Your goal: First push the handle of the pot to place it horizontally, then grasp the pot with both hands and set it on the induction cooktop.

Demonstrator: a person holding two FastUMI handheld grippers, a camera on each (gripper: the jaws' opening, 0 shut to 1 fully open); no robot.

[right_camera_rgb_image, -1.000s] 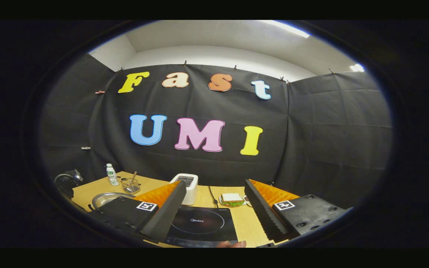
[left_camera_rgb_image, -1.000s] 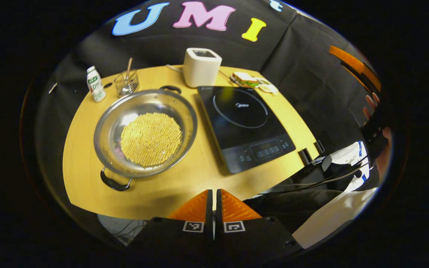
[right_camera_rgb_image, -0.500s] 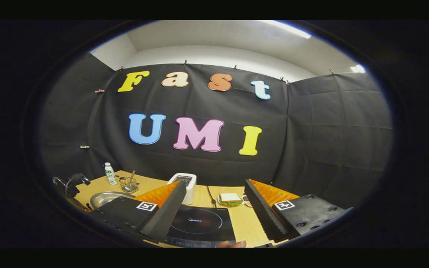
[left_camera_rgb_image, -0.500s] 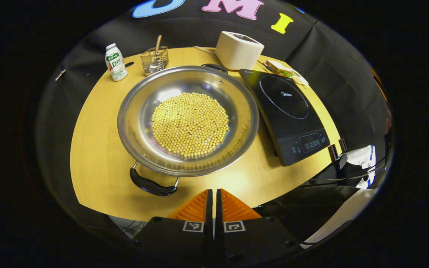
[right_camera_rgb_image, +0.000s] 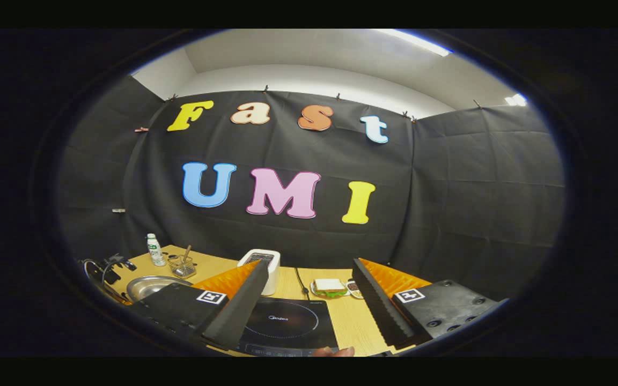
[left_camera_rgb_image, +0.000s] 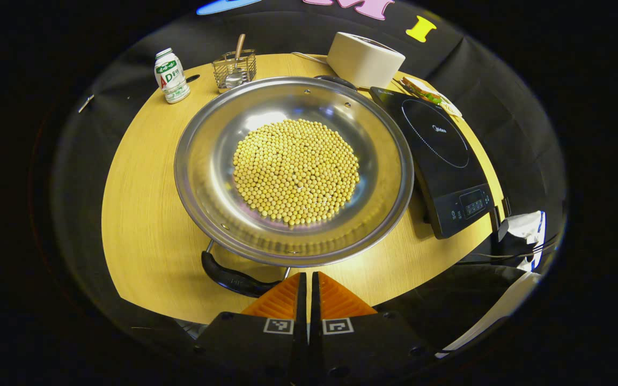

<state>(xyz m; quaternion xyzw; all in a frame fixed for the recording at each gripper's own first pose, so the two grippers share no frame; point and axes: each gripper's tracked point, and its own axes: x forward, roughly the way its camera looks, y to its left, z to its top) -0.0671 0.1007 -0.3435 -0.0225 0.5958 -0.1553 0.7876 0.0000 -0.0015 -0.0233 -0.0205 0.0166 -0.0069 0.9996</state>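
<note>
Basically barely started. Pot (left_camera_rgb_image: 294,170) mid-frame on table (left_camera_rgb_image: 142,214), left of cooktop (left_camera_rgb_image: 440,161), not on it. Left gripper (left_camera_rgb_image: 307,292) fingers together, just beside near handle (left_camera_rgb_image: 234,279), push pending. Right gripper (right_camera_rgb_image: 309,303) fingers apart, empty, above cooktop.

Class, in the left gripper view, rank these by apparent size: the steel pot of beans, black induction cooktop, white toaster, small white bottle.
1. Steel pot of beans, nearest the camera
2. Black induction cooktop
3. White toaster
4. Small white bottle
</note>
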